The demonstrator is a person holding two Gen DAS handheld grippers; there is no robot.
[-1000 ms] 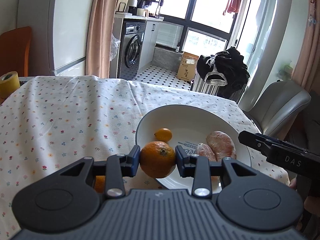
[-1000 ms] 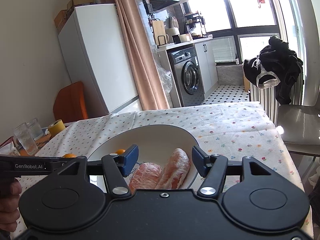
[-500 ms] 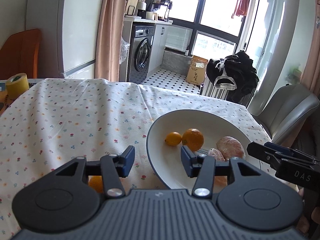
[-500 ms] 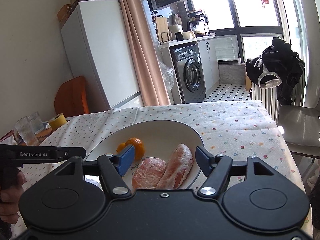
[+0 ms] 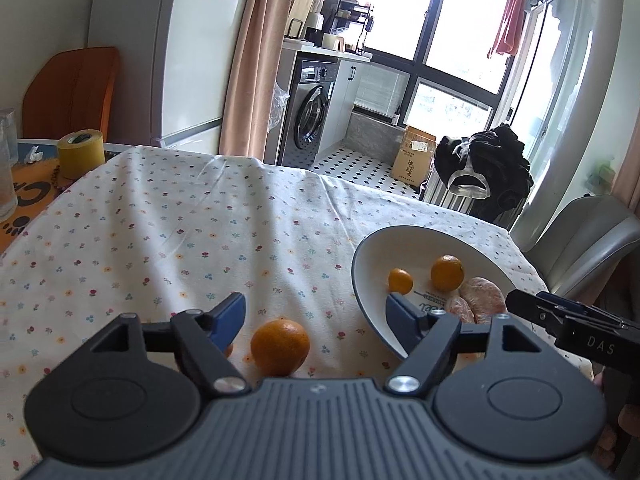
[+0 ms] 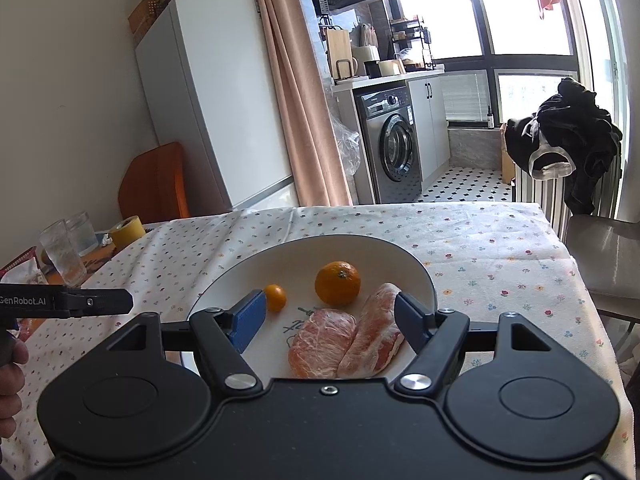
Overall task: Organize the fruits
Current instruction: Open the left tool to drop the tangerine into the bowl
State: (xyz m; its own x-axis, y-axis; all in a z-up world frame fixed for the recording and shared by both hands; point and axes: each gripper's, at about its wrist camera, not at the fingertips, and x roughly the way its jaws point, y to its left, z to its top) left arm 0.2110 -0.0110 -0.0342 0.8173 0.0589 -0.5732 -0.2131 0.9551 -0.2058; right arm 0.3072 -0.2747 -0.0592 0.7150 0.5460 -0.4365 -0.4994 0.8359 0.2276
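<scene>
A white plate [image 5: 362,256] on the flowered tablecloth holds a small orange [image 5: 400,281], a larger orange [image 5: 447,273] and peeled citrus pieces [image 5: 482,298]. My left gripper [image 5: 316,314] is open, left of the plate. A loose orange [image 5: 280,346] lies on the cloth between its fingers, and another orange bit peeks out behind the left finger [image 5: 230,316]. My right gripper [image 6: 332,315] is open above the near side of the plate [image 6: 360,246], with two peeled pieces [image 6: 322,342] just under it. Farther in lie the larger orange [image 6: 337,283] and the small orange [image 6: 276,297].
A yellow tape roll [image 5: 80,152] and drinking glasses [image 6: 64,252] stand at the table's far left. A grey chair [image 5: 592,232] is beyond the right edge. The cloth [image 5: 180,232] stretches left of the plate.
The left gripper let go of the larger orange, which now lies in the plate. It drew back to the left and now straddles another orange on the cloth. The right gripper barely moved.
</scene>
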